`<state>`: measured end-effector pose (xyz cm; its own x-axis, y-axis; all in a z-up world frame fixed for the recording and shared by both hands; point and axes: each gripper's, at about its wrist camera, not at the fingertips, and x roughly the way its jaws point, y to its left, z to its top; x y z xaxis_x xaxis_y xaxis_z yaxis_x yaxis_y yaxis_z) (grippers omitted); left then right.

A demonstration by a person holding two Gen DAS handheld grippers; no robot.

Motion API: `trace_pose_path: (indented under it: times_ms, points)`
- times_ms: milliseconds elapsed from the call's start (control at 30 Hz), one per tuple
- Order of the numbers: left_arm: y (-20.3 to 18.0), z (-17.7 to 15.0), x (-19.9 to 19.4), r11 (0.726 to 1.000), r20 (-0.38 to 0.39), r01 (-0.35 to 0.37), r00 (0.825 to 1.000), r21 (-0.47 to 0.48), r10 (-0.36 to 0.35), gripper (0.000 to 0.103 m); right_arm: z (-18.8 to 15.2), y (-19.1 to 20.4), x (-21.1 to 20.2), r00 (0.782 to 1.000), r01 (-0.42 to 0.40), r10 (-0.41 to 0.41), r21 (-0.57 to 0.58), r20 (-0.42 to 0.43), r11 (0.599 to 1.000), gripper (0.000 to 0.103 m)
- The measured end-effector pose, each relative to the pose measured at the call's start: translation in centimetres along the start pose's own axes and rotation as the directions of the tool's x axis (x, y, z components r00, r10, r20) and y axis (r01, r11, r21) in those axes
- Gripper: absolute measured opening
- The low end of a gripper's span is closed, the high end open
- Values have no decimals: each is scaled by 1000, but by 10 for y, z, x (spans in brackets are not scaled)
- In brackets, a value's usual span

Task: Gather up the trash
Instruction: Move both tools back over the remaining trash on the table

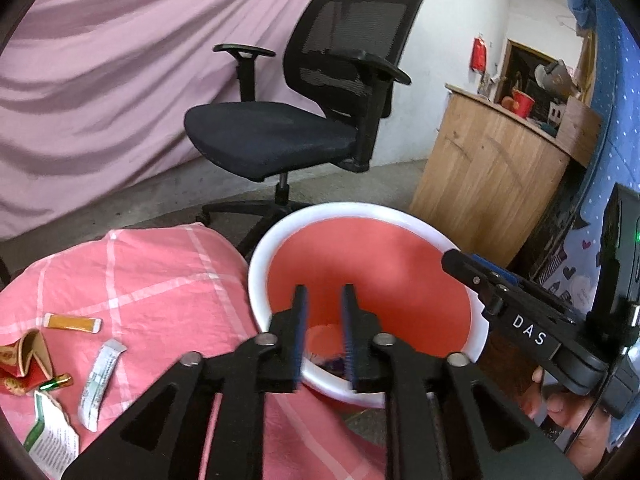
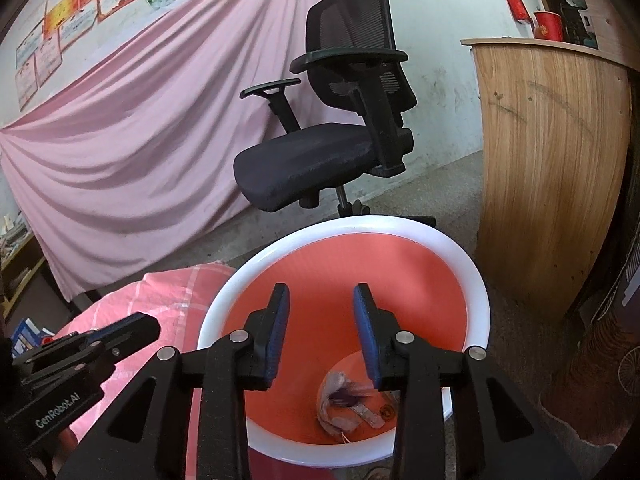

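A red bin with a white rim (image 1: 360, 212) (image 2: 472, 276) stands on the floor beside a pink checked cushion (image 1: 152, 280) (image 2: 180, 284). Crumpled wrappers (image 2: 344, 396) lie at the bin's bottom. On the cushion lie an orange sachet (image 1: 72, 323), a white sachet (image 1: 100, 380), a red and gold crumpled packet (image 1: 24, 360), a small green foil piece (image 1: 58, 382) and a torn green and white wrapper (image 1: 50, 436). My left gripper (image 1: 325, 340) is open and empty over the bin's near rim. My right gripper (image 2: 322, 332) is open and empty above the bin's mouth.
A black office chair (image 1: 304, 120) (image 2: 340, 136) stands behind the bin. A wooden counter (image 1: 492, 176) (image 2: 556, 168) is to the right. A pink sheet (image 1: 120, 72) (image 2: 140, 128) hangs at the back left. The floor is grey concrete (image 2: 448, 184).
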<state>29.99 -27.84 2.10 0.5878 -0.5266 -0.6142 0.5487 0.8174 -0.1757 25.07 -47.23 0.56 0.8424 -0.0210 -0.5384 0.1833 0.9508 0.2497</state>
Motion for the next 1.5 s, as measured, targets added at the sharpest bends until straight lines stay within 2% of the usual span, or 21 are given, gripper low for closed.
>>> trace_pose_path:
  times_ms: [67,200,267,333,367,400,467,533,567,600,633,833,933,1133,1233,1367,1500]
  points:
    - [3,1,-6,1000,23,-15,1000,-13,15,28,0,1,-1,1000,-2,2,-5,11,1000,36]
    - [9,2,-21,998,68,-57,996,-31,59,36,0,5,-7,999,-16,16,-10,46,1000,47]
    - [12,1,-30,995,95,-87,991,-42,91,47,1,7,-10,998,-18,19,-17,64,1000,50]
    - [16,1,-40,992,125,-118,984,-53,124,53,2,11,-13,996,-22,24,-24,88,999,53]
    - [17,0,-44,990,137,-132,981,-58,138,59,3,12,-15,995,-23,26,-27,101,999,58]
    - [20,-1,-50,986,151,-151,976,-66,160,63,4,14,-17,993,-26,30,-29,116,999,67]
    - [26,-3,-61,978,181,-192,962,-84,205,79,5,18,-23,987,-40,44,-29,155,999,79]
    - [32,-8,-73,968,217,-232,944,-100,249,91,6,24,-29,979,-54,60,-34,194,998,84]
    - [35,-9,-77,962,229,-250,936,-105,268,97,6,26,-31,975,-57,64,-38,211,998,91]
    - [38,-12,-83,955,248,-275,922,-115,296,99,7,29,-33,972,-54,62,-40,226,998,100]
    - [39,-14,-88,952,265,-283,915,-120,306,99,7,32,-36,969,-51,59,-40,240,998,103]
    - [59,-31,-126,927,349,-334,860,-169,373,101,5,61,-54,936,-79,115,-121,333,990,103]
    - [68,-38,-145,905,384,-369,820,-212,424,101,3,74,-62,916,-102,156,-161,369,982,103]
    - [83,-53,-171,867,415,-422,762,-265,497,101,-4,108,-77,873,-159,255,-252,416,955,103]
    - [88,-65,-186,836,432,-466,716,-289,548,101,-8,124,-79,860,-190,300,-287,412,939,103]
    - [99,-83,-204,801,447,-497,664,-334,599,101,-15,147,-81,845,-209,349,-349,406,913,103]
    - [109,-97,-215,779,442,-519,641,-352,628,101,-24,164,-83,832,-216,381,-398,404,892,103]
